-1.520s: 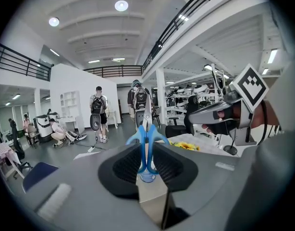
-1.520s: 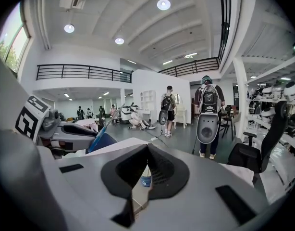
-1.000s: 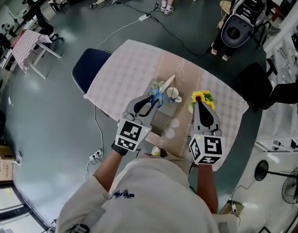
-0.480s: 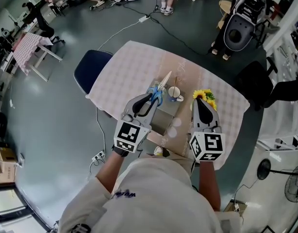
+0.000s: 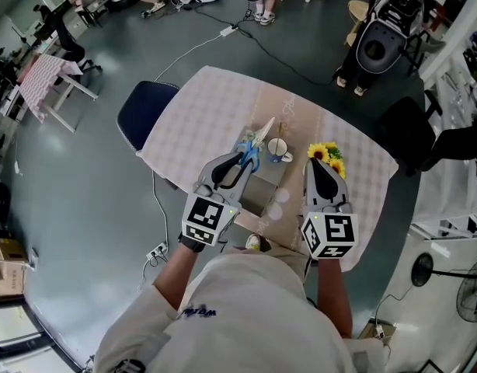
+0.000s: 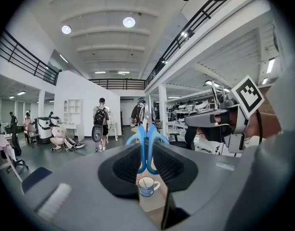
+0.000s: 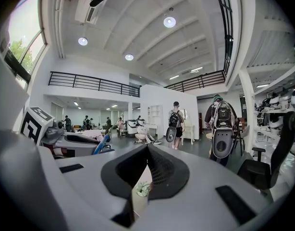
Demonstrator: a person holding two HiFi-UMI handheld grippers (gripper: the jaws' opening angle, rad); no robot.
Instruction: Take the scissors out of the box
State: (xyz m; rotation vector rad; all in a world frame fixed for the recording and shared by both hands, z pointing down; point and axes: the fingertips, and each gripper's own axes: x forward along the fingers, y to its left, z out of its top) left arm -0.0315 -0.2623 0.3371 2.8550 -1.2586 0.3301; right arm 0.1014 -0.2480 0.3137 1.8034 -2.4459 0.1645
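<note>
My left gripper (image 5: 244, 160) is shut on the blue handles of the scissors (image 5: 254, 144), whose blades point up and away over the table. In the left gripper view the scissors (image 6: 147, 146) stand upright between the pads, above a blue-banded cup (image 6: 148, 186). The open box (image 5: 263, 189) lies below and just right of the left gripper on the table. My right gripper (image 5: 315, 166) is shut and empty, hovering level beside the sunflowers (image 5: 325, 155). Seen from the right gripper view, its jaws (image 7: 147, 150) are pressed together with nothing between them.
The table (image 5: 200, 107) has a pale checked cloth. A cup (image 5: 277, 149) stands just beyond the box. A dark blue chair (image 5: 143, 109) is at the table's left edge. People and equipment stand further off on the floor.
</note>
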